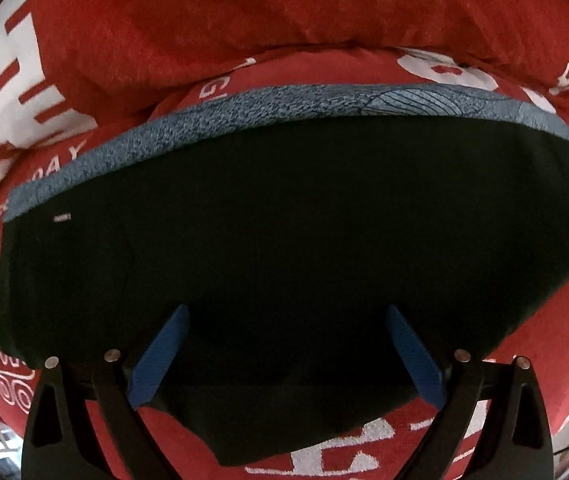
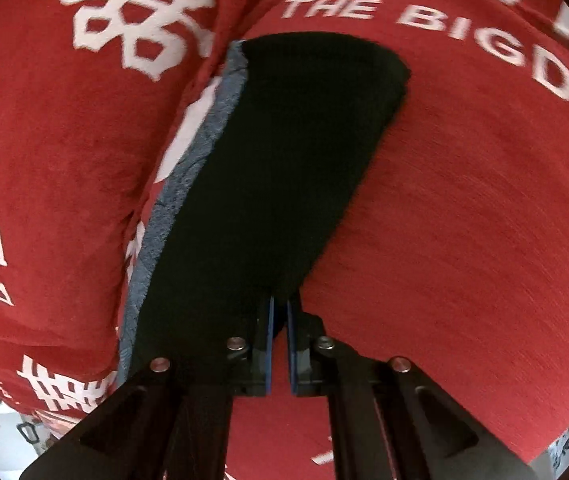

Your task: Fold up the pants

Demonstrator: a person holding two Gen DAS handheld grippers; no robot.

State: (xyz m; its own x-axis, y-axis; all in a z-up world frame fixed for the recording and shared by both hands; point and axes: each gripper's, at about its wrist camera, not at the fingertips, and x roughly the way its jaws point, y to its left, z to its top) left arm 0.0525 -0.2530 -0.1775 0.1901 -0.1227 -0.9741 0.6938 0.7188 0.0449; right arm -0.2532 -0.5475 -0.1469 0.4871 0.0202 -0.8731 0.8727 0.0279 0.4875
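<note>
The black pants (image 1: 284, 240) lie folded on a red cover (image 1: 212, 12) with white letters, directly ahead of both claws. The left gripper (image 1: 286, 320) has its blue fingers (image 1: 160, 360) wide apart above the near part of the cloth, and they hold nothing. The right gripper (image 2: 279, 320) is pressed together at the near corner of the pants; dark cloth seems to sit between its pads, but I cannot tell if it is really pinched.

If the right claw pulls away with cloth caught, I judge the top layer can drag and the fold can open. A grey-blue band (image 1: 244, 108) runs along the far edge of the pants, seen from the left claw, and just beyond it the cover rises in a thick roll, so there is little room there. To the right of the right claw the cover is flat and free.
</note>
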